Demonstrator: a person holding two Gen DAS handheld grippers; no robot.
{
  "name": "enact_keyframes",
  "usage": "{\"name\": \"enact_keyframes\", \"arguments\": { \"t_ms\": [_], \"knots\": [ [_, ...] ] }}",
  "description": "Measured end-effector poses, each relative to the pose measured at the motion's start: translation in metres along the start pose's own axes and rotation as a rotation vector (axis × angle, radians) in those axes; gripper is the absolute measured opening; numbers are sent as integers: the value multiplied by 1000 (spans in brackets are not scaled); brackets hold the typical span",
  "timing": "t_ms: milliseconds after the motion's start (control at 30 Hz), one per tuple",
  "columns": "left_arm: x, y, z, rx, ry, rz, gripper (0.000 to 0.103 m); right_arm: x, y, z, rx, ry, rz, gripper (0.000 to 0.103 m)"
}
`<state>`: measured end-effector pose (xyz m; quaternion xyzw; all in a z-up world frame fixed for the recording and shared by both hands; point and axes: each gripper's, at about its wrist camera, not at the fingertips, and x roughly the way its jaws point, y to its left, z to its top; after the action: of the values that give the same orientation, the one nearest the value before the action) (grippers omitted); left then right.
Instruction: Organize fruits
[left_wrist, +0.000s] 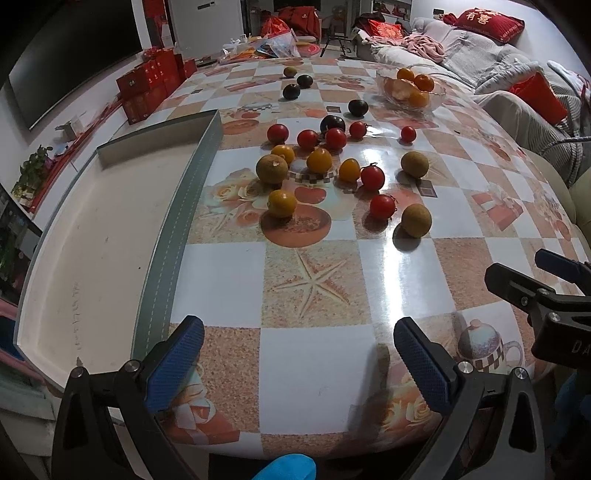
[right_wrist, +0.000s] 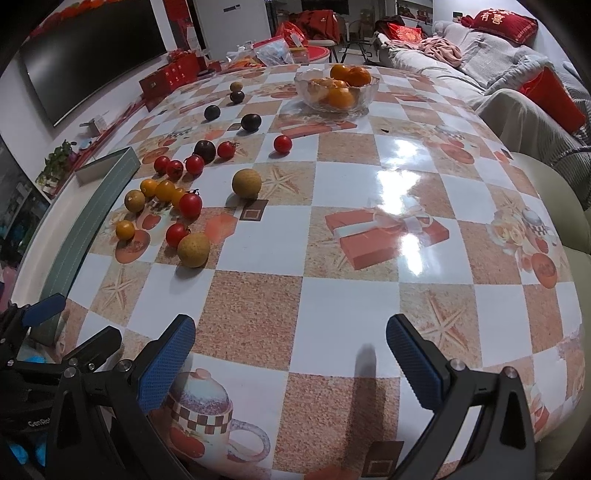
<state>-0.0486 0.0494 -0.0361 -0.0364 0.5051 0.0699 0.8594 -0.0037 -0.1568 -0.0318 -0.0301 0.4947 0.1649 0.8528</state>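
Both grippers, left (left_wrist: 298, 363) and right (right_wrist: 290, 360), hover agape and empty over the table's near edge (fruits (left_wrist: 317, 162) scattered ahead beside the tray (left_wrist: 92, 236)), left one nearer.

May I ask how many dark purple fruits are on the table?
4. Two dark fruits sit far back, one lies beside the glass bowl, and one is among the red tomatoes. None appears hidden.

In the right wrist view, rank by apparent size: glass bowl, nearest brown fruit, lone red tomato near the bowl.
1. glass bowl
2. nearest brown fruit
3. lone red tomato
The fruit sits nearer the camera, so its true size is unsure.
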Motion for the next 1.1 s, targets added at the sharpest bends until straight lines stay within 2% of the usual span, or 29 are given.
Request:
{"name": "enact_keyframes", "arguments": {
  "t_ms": [1100],
  "knots": [
    [5, -4, 0, 10, 19, 18, 103, 5, 7, 4, -49, 16, -12, 103]
  ]
}}
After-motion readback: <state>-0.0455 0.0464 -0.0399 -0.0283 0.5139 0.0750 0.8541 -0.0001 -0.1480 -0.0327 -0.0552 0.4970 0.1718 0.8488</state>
